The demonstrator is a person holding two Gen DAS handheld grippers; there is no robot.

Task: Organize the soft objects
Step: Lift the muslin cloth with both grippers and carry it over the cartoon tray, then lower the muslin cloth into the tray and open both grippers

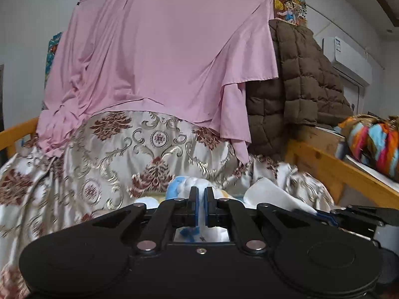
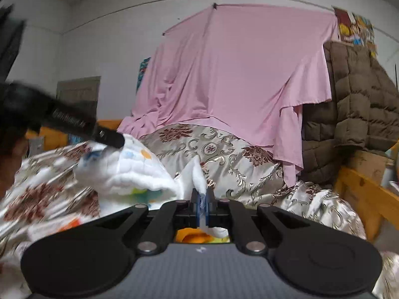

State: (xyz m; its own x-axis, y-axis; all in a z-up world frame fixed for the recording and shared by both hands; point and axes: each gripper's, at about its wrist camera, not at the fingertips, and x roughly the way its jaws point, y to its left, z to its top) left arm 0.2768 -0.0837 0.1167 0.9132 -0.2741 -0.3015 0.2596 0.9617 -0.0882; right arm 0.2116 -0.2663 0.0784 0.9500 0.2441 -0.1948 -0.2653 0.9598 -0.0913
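Observation:
A white quilted baby blanket [image 2: 139, 174] with coloured prints is held up above the bed. My right gripper [image 2: 202, 195] is shut on a folded edge of it; the white cloth sticks up between the pads. My left gripper [image 1: 201, 193] is nearly shut, and the same blanket [image 1: 189, 183] bunches just beyond its tips; it shows in the right wrist view [image 2: 109, 139] at the blanket's upper left corner, blurred. Whether the left pads pinch cloth is not clear.
A gold and maroon patterned satin bedspread [image 1: 139, 149] covers the bed. A pink sheet [image 1: 159, 54] hangs behind it, a brown quilted coat [image 1: 304, 79] to its right. A wooden bed rail [image 1: 336, 169] runs along the right, with a striped colourful cloth [image 1: 374, 142] beyond.

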